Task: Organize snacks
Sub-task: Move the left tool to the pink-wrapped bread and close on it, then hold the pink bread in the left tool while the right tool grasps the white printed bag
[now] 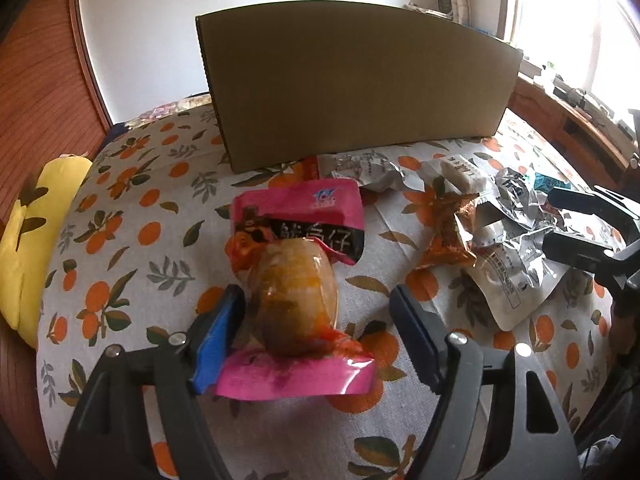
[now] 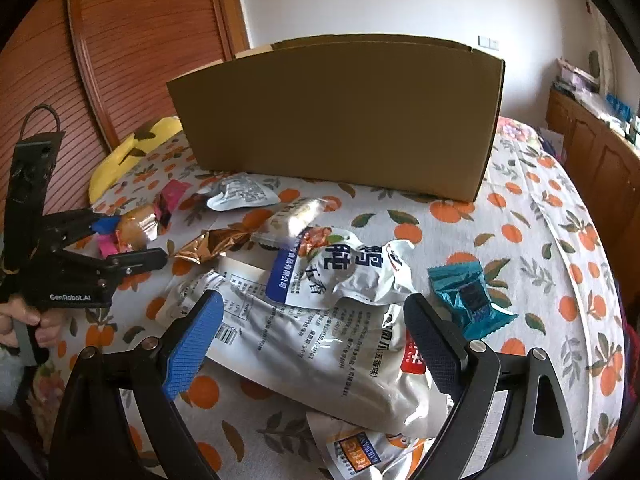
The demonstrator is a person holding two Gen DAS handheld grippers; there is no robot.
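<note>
We take the box (image 1: pixel 352 92) as our landmark: a plain cardboard carton standing open-topped on the orange-print cloth (image 1: pixel 132 216), with every snack lying in front of it.

Our left gripper (image 1: pixel 316 320) straddles the pink pack (image 1: pixel 296 280), which lies in front of the box's left half. The jaws are released: the blue pad (image 1: pixel 218 332) sits against the pack's edge, while the other pad stands clear of it. To grip well, we judge it best to centre the jaws on the round bulge and close gently, since the film is slick and the lump could squirt out. The sealed flat ends would only crumple.

The pack is glossy pink with a black band of print and a clear window showing a brown, egg-shaped piece.

Our right gripper (image 2: pixel 316 344) hangs released over the white pouch (image 2: pixel 320 344), in front of the box's middle. Nothing is grasped. That pouch is big and floppy, with another white pack (image 2: pixel 340 272) overlapping it, so we would pinch one edge and lift slowly. A teal candy (image 2: pixel 466 300) lies just beside it.
</note>
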